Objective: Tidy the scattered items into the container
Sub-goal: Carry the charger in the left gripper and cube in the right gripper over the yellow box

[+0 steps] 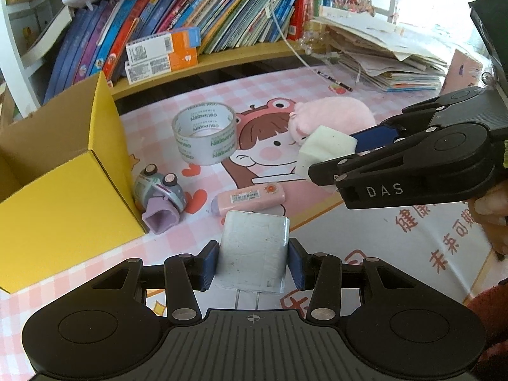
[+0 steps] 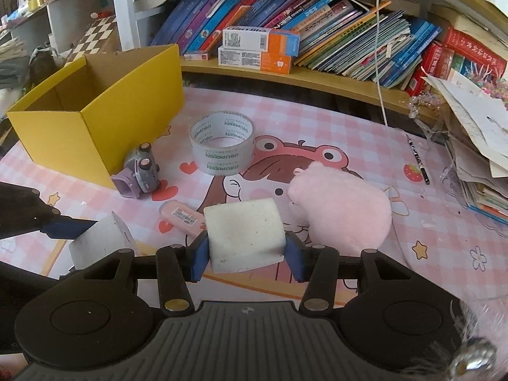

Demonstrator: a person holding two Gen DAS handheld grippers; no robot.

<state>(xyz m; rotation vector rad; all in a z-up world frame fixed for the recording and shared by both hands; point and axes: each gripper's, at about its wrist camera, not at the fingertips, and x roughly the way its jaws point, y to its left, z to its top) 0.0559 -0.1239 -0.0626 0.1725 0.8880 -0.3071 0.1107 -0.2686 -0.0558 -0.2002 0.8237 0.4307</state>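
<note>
The left gripper [image 1: 252, 263] clamps a white plug-in charger [image 1: 254, 250]; the right gripper [image 2: 247, 255] clamps a white foam block [image 2: 244, 235]. Both loads hang above the pink mat [image 2: 365, 127], to the right of the open yellow box [image 2: 104, 101], which appears empty where its floor is visible. Risk: the foam compresses under the pads and may twist or slip in transit. Risk: both grippers converging on the yellow box may collide, or a load may strike its tall near wall. Near the box, a tape roll [image 2: 222, 152], toy car [image 2: 143, 168], pink eraser [image 2: 182, 217] and pink plush [image 2: 343, 209] remain uncollected. The charger's prongs are mostly hidden behind the gripper body; part of the box floor is cut off.
</note>
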